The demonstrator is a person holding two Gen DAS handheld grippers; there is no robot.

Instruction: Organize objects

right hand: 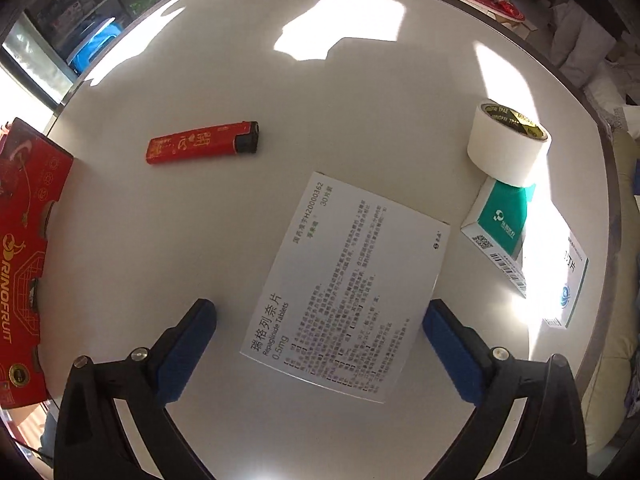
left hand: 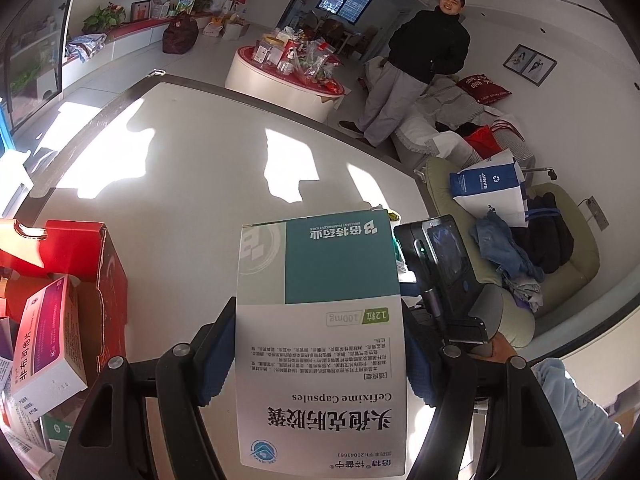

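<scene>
A person in a dark jacket and grey trousers [left hand: 416, 64] stands beside a sofa heaped with bedding [left hand: 444, 120], where a red cushion [left hand: 484, 88] lies. Behind, a round white table with a red cloth [left hand: 280, 84] carries bottles and packets, and a framed pair of photos [left hand: 530, 65] hangs on the wall. A green armchair [left hand: 560, 296] holds a blue-and-white paper bag [left hand: 490, 190] and crumpled clothes [left hand: 516, 256].

On the tabletop [right hand: 248, 240], the lighter [right hand: 202, 143] lies left of the tablet box [right hand: 352, 280]; the tape [right hand: 508, 142] sits right, atop a small box [right hand: 498, 228].
</scene>
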